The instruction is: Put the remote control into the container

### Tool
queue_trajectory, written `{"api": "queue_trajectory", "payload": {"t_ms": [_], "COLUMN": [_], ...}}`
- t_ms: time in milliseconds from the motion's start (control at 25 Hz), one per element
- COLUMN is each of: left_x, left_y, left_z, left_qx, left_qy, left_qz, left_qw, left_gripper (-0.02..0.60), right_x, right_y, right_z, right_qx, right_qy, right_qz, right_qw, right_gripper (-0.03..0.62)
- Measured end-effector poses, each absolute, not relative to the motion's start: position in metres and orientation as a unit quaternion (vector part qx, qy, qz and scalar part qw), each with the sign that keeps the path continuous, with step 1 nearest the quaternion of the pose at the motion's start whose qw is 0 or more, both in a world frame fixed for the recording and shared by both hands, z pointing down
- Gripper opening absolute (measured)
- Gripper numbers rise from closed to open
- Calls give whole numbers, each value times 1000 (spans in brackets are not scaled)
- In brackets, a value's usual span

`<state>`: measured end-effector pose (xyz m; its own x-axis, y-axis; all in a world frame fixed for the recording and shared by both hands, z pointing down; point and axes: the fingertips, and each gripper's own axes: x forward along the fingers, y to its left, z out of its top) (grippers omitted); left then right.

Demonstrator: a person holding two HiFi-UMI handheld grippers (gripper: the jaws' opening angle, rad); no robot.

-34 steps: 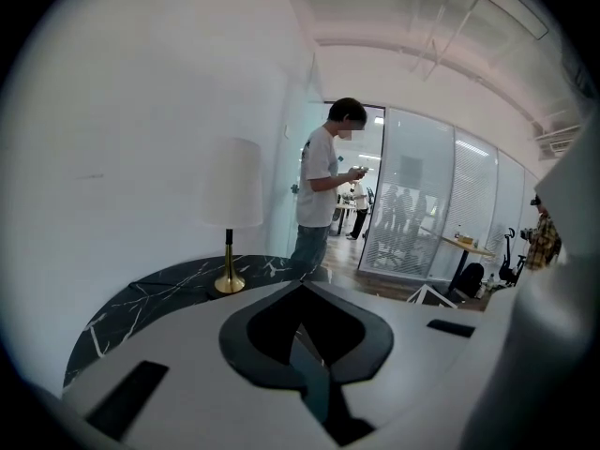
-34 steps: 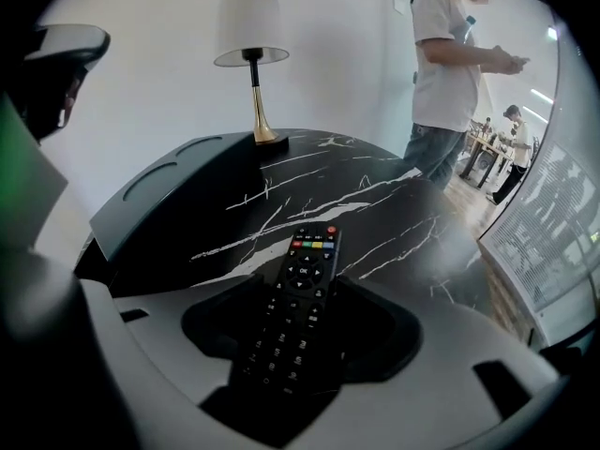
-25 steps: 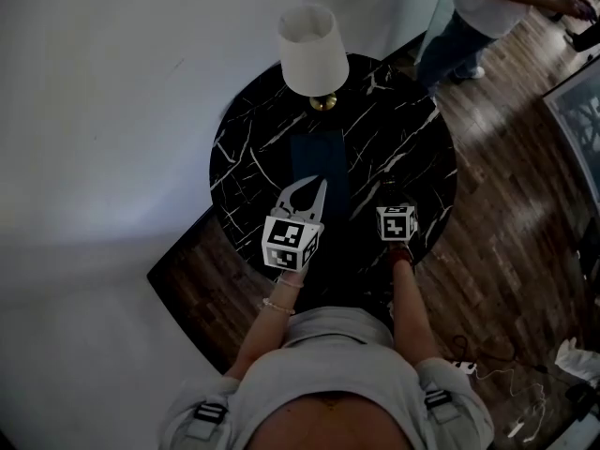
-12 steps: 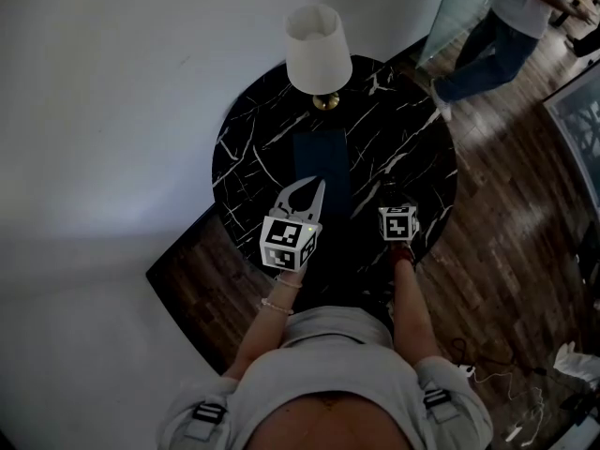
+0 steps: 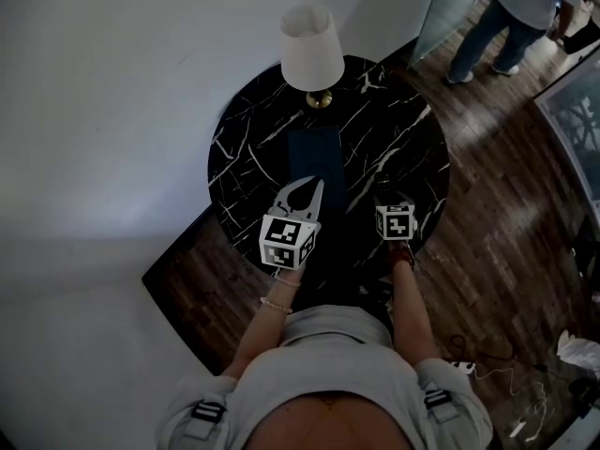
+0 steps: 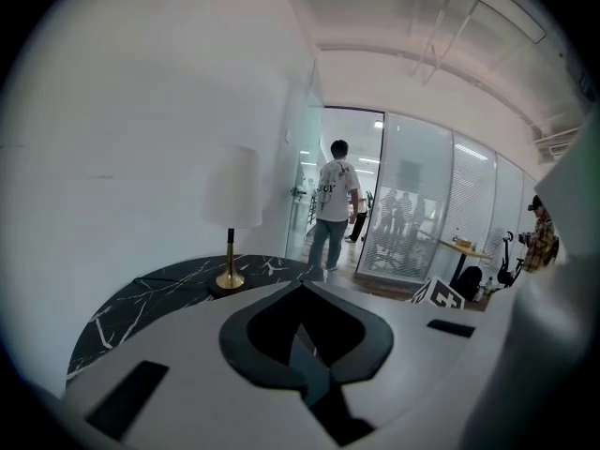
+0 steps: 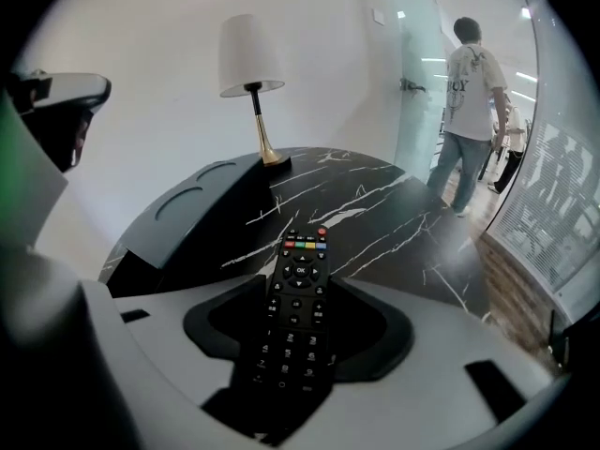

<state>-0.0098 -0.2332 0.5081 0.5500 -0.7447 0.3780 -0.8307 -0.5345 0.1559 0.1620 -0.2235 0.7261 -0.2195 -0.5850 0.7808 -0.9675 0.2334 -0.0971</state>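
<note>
Gripping the remote control (image 7: 300,251) by its lower half, the right claw (image 7: 302,293) has both jaws pressed on its sides, with the button end sticking out forward above the tabletop (image 7: 375,223). Left claw (image 6: 305,287) is pinched together, nothing in it, parked over the near end of the dark container (image 5: 317,157).

Container sits mid-tabletop, left of the remote, lamp (image 5: 309,50) behind it.

Risks as I see them:
- The long overhang could pivot or slip in the grip on a fast swing.
- The left claw sits in the drop path, so a clash is possible.

Unclear:
- Can't tell whether the container's top is open; from the right gripper view it reads as a flat dark surface.
- Head view is dim, and the remote is barely visible there.
- A person (image 7: 467,111) is walking off behind.
</note>
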Motion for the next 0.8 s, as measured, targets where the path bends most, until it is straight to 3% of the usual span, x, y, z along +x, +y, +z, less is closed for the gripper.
{"api": "queue_trajectory", "payload": {"t_ms": [800], "left_x": [-2], "left_y": [-185], "left_z": [506], "left_qx": [874], "left_qy": [-442], "left_qz": [121], "left_qw": [161], "left_gripper": [2], "right_x": [120], "right_y": [-175], "right_z": [641], "right_qx": [511], "right_qy": [-770], "right_qz": [297], "right_qw": [241], "right_gripper": [222]}}
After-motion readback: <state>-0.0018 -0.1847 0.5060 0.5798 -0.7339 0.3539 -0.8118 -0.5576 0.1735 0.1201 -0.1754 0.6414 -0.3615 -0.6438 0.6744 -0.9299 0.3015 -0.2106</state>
